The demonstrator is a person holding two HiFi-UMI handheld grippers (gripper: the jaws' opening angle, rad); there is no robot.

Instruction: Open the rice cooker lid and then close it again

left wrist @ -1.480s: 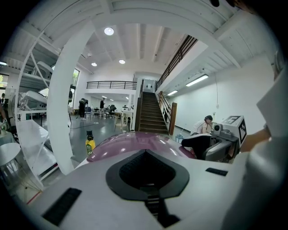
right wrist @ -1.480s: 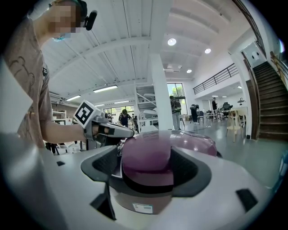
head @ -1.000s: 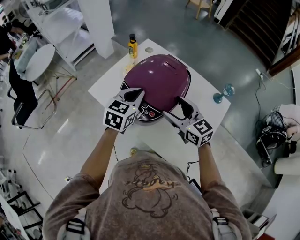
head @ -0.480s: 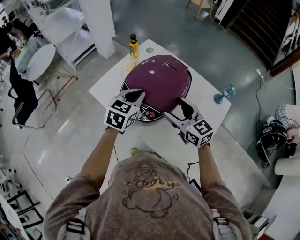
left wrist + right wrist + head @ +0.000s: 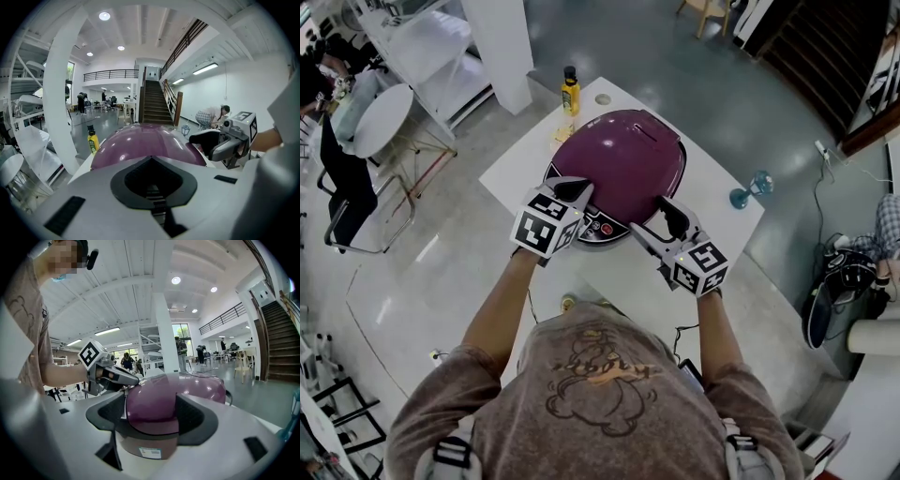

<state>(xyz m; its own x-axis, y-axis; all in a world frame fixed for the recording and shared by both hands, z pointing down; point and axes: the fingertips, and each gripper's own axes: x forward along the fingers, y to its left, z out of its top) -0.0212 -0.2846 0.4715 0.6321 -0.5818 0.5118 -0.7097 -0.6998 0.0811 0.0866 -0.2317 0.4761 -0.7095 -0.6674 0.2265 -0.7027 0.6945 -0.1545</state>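
The rice cooker (image 5: 623, 155) stands on the white table (image 5: 717, 220) with its purple domed lid (image 5: 140, 143) down. My left gripper (image 5: 575, 190) is shut with nothing in it. Its tip (image 5: 151, 159) lies at the lid's front left edge. My right gripper (image 5: 668, 214) is open at the cooker's front right. Its jaws have just been closing a little. In the right gripper view the lid (image 5: 154, 399) fills the gap between the pads (image 5: 199, 420), which do not press on it. The cooker's control panel (image 5: 602, 226) faces me between the two grippers.
A yellow bottle (image 5: 570, 91) stands at the table's far corner, next to a small round disc (image 5: 602, 98). A blue glass (image 5: 752, 186) stands at the right edge. A white pillar (image 5: 502, 47) and a round table (image 5: 375, 122) stand to the left.
Both grippers keep their places at the cooker's front. The left one has tilted slightly. The lid stays down.
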